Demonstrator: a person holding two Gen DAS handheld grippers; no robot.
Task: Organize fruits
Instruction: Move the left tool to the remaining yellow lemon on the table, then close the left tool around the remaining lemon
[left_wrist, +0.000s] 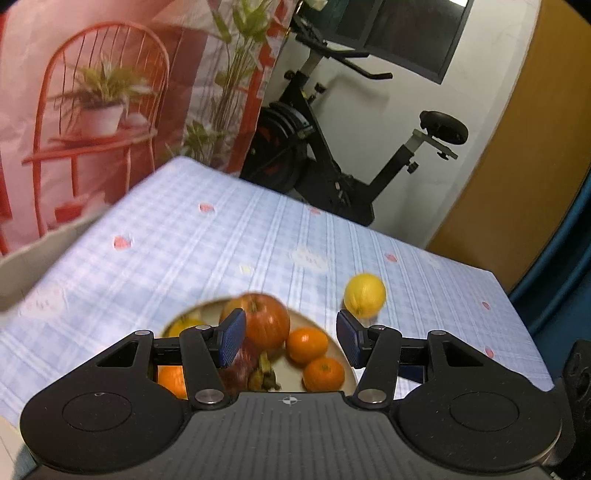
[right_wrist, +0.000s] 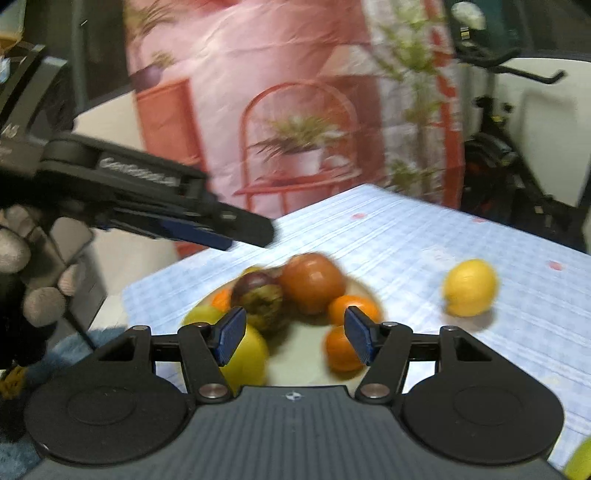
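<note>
A cream plate (left_wrist: 317, 326) (right_wrist: 295, 350) on the blue checked tablecloth holds a red apple (left_wrist: 267, 319) (right_wrist: 312, 282), several oranges (left_wrist: 306, 345) (right_wrist: 341, 349), a dark purple fruit (right_wrist: 258, 295) and a yellow-green fruit (right_wrist: 245, 354). A lemon (left_wrist: 365, 294) (right_wrist: 470, 288) lies alone on the cloth, right of the plate. My left gripper (left_wrist: 291, 338) is open and empty above the plate; it also shows in the right wrist view (right_wrist: 240, 230), raised at the left. My right gripper (right_wrist: 295, 336) is open and empty over the plate.
The tablecloth (left_wrist: 221, 240) covers the table. An exercise bike (left_wrist: 332, 147) stands beyond the far edge. A pink printed backdrop (right_wrist: 277, 110) hangs behind. A cardboard box edge (left_wrist: 22, 266) is at the left. A yellow-green fruit (right_wrist: 580, 463) peeks in at bottom right.
</note>
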